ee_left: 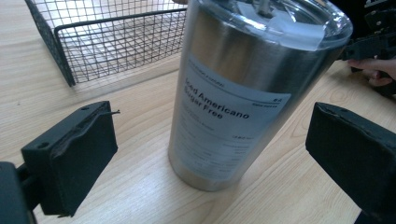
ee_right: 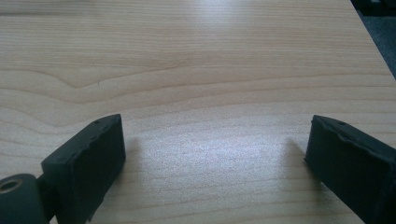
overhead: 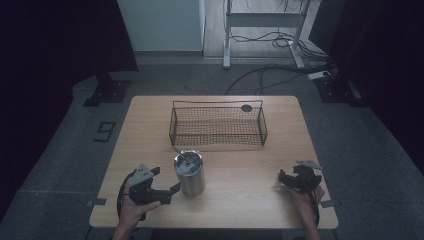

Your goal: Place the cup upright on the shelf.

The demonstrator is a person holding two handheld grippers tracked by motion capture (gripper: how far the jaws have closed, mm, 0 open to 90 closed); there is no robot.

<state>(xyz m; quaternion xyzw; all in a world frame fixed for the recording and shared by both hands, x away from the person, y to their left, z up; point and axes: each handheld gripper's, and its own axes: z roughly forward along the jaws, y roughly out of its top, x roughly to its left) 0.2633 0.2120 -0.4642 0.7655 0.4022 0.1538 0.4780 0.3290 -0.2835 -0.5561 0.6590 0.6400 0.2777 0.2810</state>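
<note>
Steel tumbler [ee_left: 233, 93] with clear lid and white "Iced Americano Sugar Free" label stands upright mid-table [overhead: 250, 200], just before the wire basket [overhead: 218, 125] (empty), left gripper [overhead: 165, 181] jaws apart flanking it untouched, right gripper [overhead: 289, 176] jaws apart over bare wood.

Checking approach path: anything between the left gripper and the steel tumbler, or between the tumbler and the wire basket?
Nothing visible. The left gripper is open beside the steel tumbler, with bare wood between its jaws and the cup. Between tumbler and wire basket lies bare table.
</note>
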